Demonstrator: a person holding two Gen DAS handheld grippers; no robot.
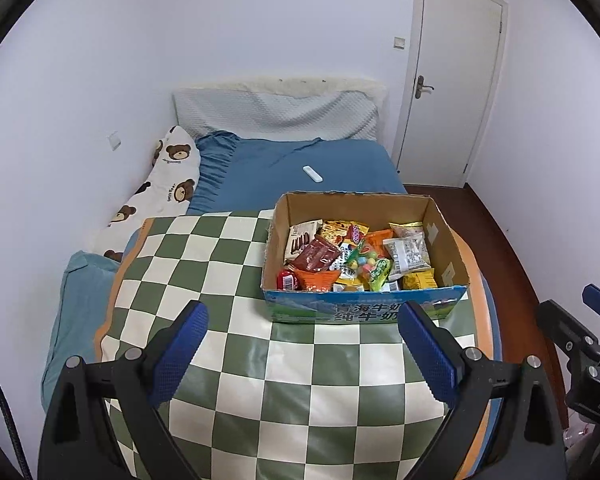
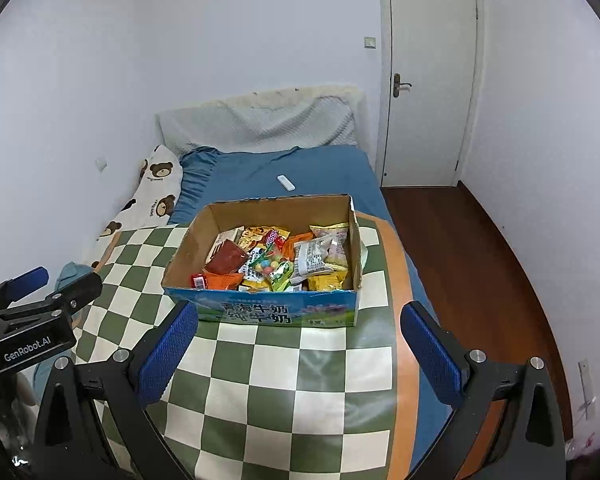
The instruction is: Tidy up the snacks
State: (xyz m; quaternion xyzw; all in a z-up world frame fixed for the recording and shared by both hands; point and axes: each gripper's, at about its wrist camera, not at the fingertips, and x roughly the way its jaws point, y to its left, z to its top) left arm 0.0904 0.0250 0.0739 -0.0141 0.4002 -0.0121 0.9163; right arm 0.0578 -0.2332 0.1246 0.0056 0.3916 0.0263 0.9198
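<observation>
With both grippers — left, right — spread apart and holding nothing, reach for the box at twelve o'clock on the mat — come down over its near wall and pinch one top snack, not several.

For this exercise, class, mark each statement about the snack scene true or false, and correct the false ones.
1. The snacks lie in an open cardboard box. True.
2. The box stands on a checkered mat. True.
3. The left gripper holds a snack packet. False: its jaws are open and empty, short of the box.
4. The door behind the bed is wide open. False: it is closed.
5. A small white remote lies on the blue bedsheet. True.
6. The right gripper is inside the box. False: it hovers open over the mat.
</observation>
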